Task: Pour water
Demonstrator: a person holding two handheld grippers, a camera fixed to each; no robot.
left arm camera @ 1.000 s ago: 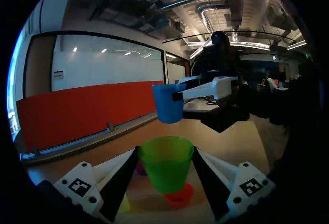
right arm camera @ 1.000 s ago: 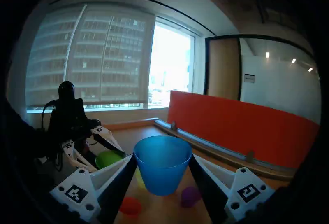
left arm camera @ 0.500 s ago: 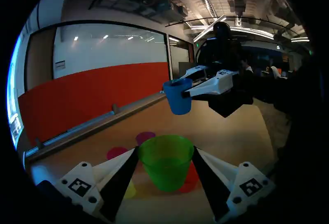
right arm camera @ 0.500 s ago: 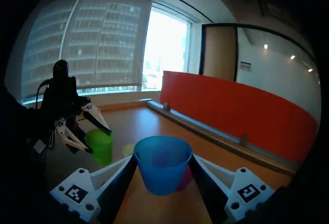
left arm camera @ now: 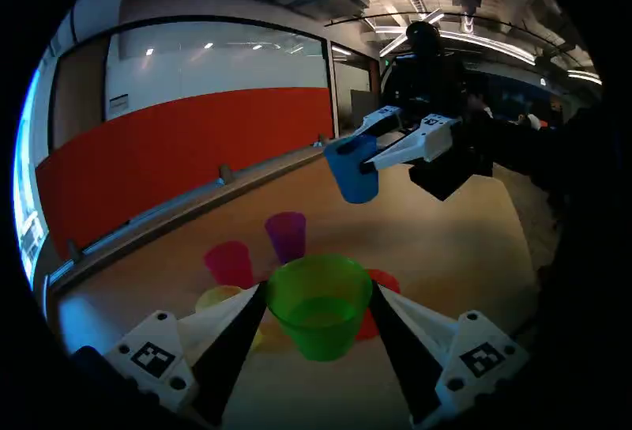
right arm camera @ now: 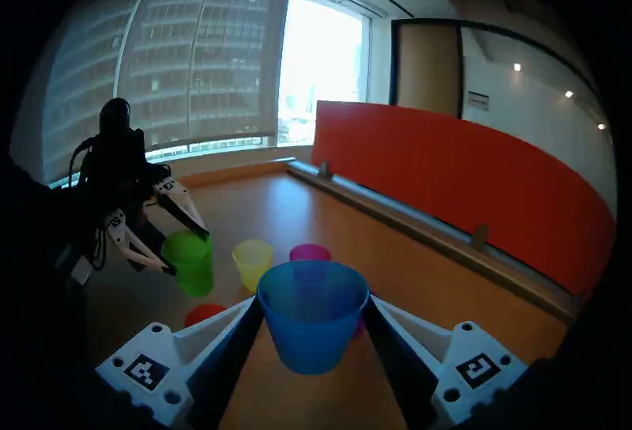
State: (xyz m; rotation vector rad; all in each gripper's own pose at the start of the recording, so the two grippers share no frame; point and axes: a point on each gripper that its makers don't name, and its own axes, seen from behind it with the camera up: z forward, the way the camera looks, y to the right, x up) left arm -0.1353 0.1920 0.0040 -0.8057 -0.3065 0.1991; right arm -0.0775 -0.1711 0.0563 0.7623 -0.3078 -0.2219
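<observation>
**Two cups held in the air, not yet lined up for pouring**

The wooden desk (left arm camera: 450, 232) is wide, and an orange partition (left arm camera: 182, 145) runs along its far edge. The left gripper (left arm camera: 316, 294) has both fingers pressed on the sides of a green cup (left arm camera: 319, 319), which it holds upright above the desk. The right gripper (right arm camera: 312, 303) is closed in the same way on a blue cup (right arm camera: 313, 331). In the left gripper view this blue cup hangs higher, a little tilted and well apart from the green one. It is not possible to tell which cup has water in it.

Four small cups stand on the desk below: purple (left arm camera: 286, 234), pink (left arm camera: 230, 262), yellow (left arm camera: 215, 299) and red (left arm camera: 385, 281).

The main risk seems to be a spill. If the blue cup tips before its rim is over the green cup, the water will fall on the desk or into the small cups. The cups look thin and smooth, so a hard squeeze may bend one, and a weak grip may let it slide while tilted. Coming down too low may knock over the small cups.
</observation>
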